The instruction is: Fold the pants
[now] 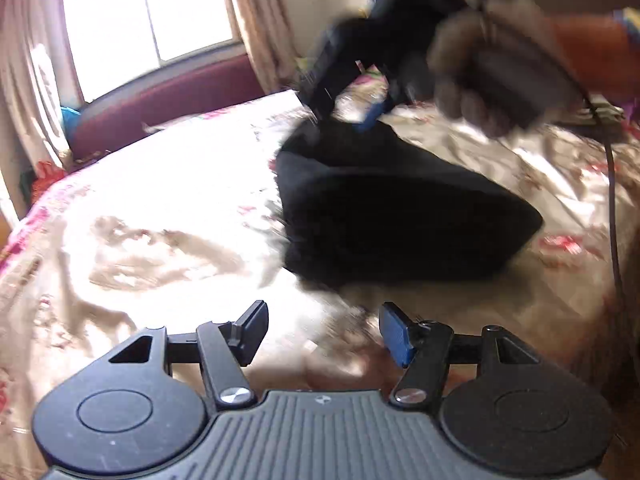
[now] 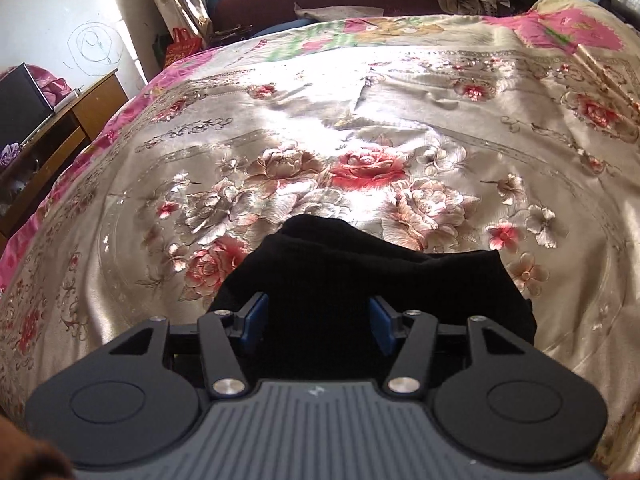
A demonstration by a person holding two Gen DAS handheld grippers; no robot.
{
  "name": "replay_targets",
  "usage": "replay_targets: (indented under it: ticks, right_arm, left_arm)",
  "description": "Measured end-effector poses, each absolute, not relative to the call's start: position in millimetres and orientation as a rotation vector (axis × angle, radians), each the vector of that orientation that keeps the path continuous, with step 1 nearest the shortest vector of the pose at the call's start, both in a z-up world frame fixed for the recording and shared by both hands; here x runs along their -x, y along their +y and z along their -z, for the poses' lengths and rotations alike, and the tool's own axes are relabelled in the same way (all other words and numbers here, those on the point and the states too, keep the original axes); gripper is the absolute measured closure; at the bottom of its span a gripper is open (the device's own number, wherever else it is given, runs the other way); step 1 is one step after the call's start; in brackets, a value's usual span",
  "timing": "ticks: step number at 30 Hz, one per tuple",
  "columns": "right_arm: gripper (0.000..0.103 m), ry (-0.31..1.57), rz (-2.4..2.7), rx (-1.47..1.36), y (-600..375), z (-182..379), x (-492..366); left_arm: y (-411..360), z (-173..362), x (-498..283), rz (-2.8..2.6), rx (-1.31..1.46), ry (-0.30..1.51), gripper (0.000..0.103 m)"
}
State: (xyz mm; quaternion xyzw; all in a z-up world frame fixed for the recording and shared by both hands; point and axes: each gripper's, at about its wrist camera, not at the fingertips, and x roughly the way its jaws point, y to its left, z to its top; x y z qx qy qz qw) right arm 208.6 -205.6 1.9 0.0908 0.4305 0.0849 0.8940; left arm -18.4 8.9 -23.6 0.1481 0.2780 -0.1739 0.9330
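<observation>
Pants (image 2: 360, 280) lie bunched, mid-bed w/ flowers (image 2: 360, 120). Right gripper (image 2: 318, 322) apart over them, left gripper (image 1: 322, 336) apart at 7 o'clock, empty. Fold looks nearly done; next, prob. smooth.

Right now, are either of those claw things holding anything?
Nothing. Both grippers' fingers stand open; the left gripper is empty, and the folded black fabric pants lie loose below the right gripper.
</observation>
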Motion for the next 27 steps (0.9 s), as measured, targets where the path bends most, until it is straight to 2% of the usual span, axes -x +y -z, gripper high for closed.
replay_targets:
  ticks: [3, 7, 10, 12, 15, 21, 27]
  right_arm:
    - [0.046, 0.922, -0.196, -0.243, -216.4, 21.0, -228.1]
    - [0.038, 0.91, -0.226, -0.282, -227.2, 37.2, -239.7]
    - [0.039, 0.906, -0.244, -0.389, -246.6, 41.2, -241.1]
    - [0.042, 0.89, -0.25, -0.464, -264.6, 37.1, -232.9]
    - [0.04, 0.825, -0.255, -0.507, -297.0, 22.6, -199.3]
    - [0.035, 0.823, -0.216, -0.604, -362.0, 27.2, -117.5]
    - [0.034, 0.88, -0.232, -0.715, -372.5, 59.0, -110.1]
  left_arm:
    - [3.1, -1.0, 0.3, 0.324, -0.297, 0.464, 0.027]
    - [-14.3, -13.6, -44.1, 0.344, -0.213, 0.418, 0.026]
    - [-30.5, 4.2, -88.1, 0.326, -0.23, 0.477, 0.025]
    - [-41.9, 31.8, -116.0, 0.311, -0.27, 0.613, 0.023]
    - [-38.1, 44.4, -108.1, 0.333, -0.294, 0.597, 0.021]
    - [-27.2, 7.5, -105.6, 0.389, -0.331, 0.578, 0.019]
    - [-10.1, 12.8, -123.8, 0.434, -0.251, 0.68, 0.017]
